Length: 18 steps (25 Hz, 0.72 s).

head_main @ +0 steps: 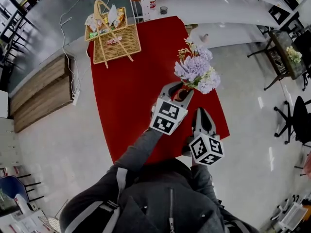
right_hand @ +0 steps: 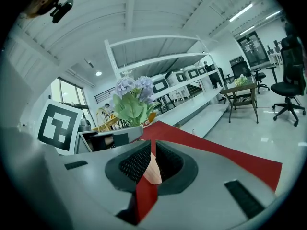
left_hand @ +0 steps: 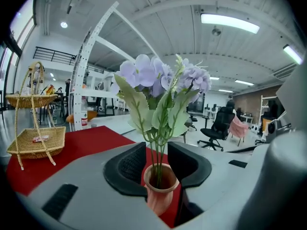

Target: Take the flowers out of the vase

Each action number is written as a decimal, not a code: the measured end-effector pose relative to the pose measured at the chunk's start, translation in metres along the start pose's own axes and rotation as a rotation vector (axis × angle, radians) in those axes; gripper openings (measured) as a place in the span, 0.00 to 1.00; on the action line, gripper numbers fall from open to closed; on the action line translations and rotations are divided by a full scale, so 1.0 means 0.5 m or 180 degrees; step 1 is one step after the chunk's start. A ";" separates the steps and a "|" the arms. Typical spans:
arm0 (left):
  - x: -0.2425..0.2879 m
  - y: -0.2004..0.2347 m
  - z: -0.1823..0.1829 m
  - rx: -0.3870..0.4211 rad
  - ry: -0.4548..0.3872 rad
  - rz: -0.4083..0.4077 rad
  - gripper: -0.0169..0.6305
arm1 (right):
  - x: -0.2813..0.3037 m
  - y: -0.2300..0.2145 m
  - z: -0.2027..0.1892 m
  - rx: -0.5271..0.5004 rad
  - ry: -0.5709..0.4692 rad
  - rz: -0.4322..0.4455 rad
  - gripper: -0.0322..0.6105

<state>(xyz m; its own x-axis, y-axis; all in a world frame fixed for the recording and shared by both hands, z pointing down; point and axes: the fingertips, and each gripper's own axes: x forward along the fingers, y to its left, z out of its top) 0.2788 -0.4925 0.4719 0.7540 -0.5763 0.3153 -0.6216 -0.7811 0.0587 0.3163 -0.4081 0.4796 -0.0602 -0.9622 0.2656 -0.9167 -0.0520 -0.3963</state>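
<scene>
**Vase between the left jaws, right gripper waiting beside it**

The flowers (head_main: 197, 72) – pale purple heads with wide green leaves – stand in a small pinkish vase (left_hand: 160, 188) on the red cloth (head_main: 131, 96), near its right edge. The left gripper (left_hand: 157, 152) has its jaws around the vase: the dark pads lie against both sides, just under the rim, and the green stems rise straight up between the tips.

The right gripper (right_hand: 153, 147) is just beside the left one, on its right. Its jaws stand close, with only a narrow slit between them. In this slit I see red cloth and a peach-coloured shape, but I cannot tell what it is or whether the pads press on it.

From the right gripper view, the left gripper's marker cube (right_hand: 60, 125) and body stand in front of the vase, so only leaves and blossoms show above them.

At the far end of the cloth sits a wicker basket (head_main: 116, 52) with a tall handle and some packets inside. Behind it, a bottle (head_main: 152, 2) with a red label stands at the foot of a white perforated post (left_hand: 88, 66) – the print is too small to read. The only clear marks are the black and white squares on the cubes. Office chairs (left_hand: 218, 128) stand on the grey floor, well apart from the table.
</scene>
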 end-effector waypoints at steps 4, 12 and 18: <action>0.006 -0.004 0.000 0.0013 -0.0015 -0.0020 0.19 | 0.003 -0.009 -0.001 0.0016 0.0002 -0.0024 0.07; 0.007 -0.007 0.001 -0.0012 -0.0029 -0.0054 0.12 | 0.001 -0.012 -0.008 0.0015 0.0037 -0.0033 0.07; 0.004 -0.003 0.005 -0.0027 -0.0060 -0.0032 0.10 | -0.004 -0.014 -0.012 0.0024 0.0039 -0.0029 0.07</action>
<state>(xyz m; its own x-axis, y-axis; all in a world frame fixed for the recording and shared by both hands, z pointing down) 0.2819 -0.4930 0.4700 0.7640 -0.5729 0.2969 -0.6157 -0.7849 0.0699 0.3205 -0.4044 0.4870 -0.0569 -0.9583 0.2799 -0.9142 -0.0627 -0.4005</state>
